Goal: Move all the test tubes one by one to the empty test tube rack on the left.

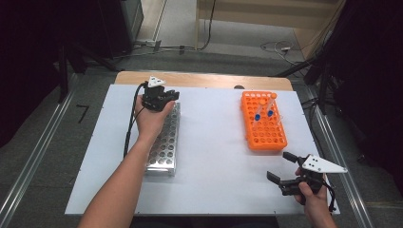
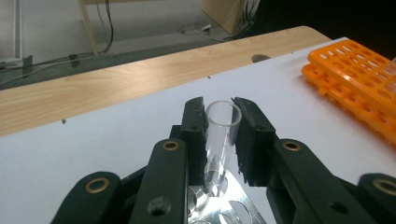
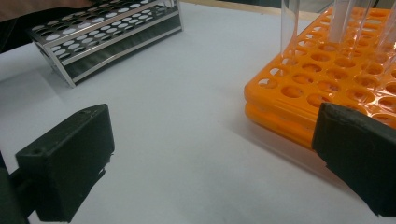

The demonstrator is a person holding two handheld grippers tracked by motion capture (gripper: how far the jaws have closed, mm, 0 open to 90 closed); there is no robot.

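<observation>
1. Right gripper (image 1: pixel 280 170): rests near the front right corner of the white table sheet (image 1: pixel 214 142), jaws spread wide with nothing between them. Judged idle, parked beside the orange rack (image 1: pixel 263 121) for a later pick.
2. Orange rack: moulded plastic, glossy, two perforated tiers of round wells. A few clear tubes with blue caps (image 1: pixel 257 117) stand upright in its far half.
3. Metal rack (image 1: pixel 164 142): polished, tiered plates with round holes, lying lengthwise under the left forearm.
4. Left gripper (image 2: pixel 223 135): jaws clamped on a clear tube (image 2: pixel 222 128), open-mouthed, thin-walled, smooth. The tube stands upright with its base in a well at the metal rack's far end; the grip near the rim keeps it vertical, presumably for seating.
</observation>
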